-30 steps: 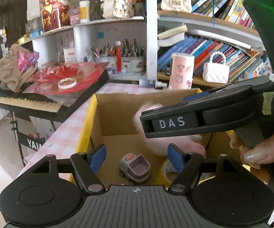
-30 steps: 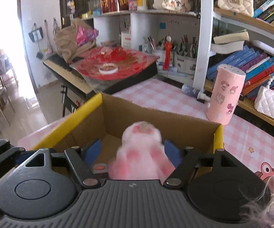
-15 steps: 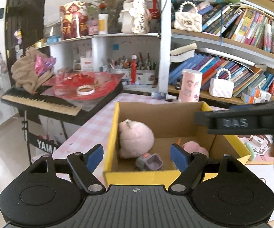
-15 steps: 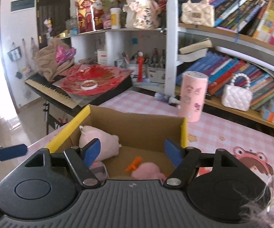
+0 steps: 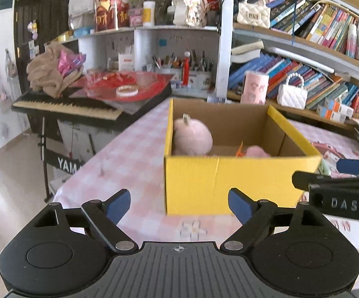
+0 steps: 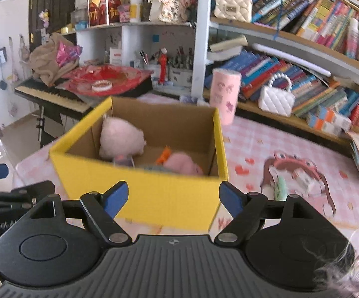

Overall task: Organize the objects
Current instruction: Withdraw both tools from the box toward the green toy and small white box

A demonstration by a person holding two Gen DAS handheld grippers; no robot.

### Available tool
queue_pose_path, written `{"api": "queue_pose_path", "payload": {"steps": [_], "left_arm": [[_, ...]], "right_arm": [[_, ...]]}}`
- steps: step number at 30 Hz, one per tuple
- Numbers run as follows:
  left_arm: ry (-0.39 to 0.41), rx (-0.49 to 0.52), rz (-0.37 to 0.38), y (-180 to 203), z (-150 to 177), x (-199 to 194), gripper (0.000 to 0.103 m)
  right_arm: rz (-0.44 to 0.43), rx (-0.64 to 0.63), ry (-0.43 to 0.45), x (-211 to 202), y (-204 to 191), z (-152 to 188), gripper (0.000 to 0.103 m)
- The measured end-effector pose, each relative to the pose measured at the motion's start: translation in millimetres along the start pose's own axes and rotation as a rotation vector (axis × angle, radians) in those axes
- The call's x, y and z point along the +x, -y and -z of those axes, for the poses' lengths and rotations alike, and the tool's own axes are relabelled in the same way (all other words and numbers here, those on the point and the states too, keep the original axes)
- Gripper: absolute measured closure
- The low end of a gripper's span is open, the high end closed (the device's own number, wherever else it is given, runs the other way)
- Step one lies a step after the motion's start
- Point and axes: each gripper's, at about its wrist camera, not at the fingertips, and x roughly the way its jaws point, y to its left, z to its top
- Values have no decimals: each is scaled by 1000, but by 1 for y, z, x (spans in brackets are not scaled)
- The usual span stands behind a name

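Observation:
A yellow cardboard box [image 5: 229,181] [image 6: 139,193] stands on the pink checked tablecloth [image 5: 129,164]. Inside lie a large pink plush [image 5: 192,136] [image 6: 119,137], a smaller pink plush [image 5: 256,152] [image 6: 182,164], an orange piece [image 6: 164,157] and a small grey toy [image 6: 123,161]. My left gripper [image 5: 179,204] hangs in front of the box, its jaws opening with nothing between them. My right gripper [image 6: 172,200] is also before the box, jaws opening and empty. It shows at the right edge of the left wrist view [image 5: 338,186].
A pink cylinder [image 6: 225,95] stands behind the box by the bookshelves [image 6: 303,62]. A keyboard [image 5: 65,105] with red wrapping and a tape roll [image 5: 127,90] stands at the left. A cartoon mat [image 6: 296,173] with small items lies right of the box.
Both grippers have pulled back out of the box and now face its front wall. The large pink plush left the right gripper and lies in the box. Both jaws stand wider.

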Motion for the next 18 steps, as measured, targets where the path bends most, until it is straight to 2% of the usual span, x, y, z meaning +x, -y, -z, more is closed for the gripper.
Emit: {"api": "queue_pose_path", "payload": {"steps": [8, 18], "left_arm": [[-40, 19, 25, 1, 22, -17, 15], [-72, 61, 62, 7, 36, -29, 14]], "right_arm": [[37, 25, -44, -23, -8, 33, 21], [58, 53, -81, -42, -11, 56, 17]]}}
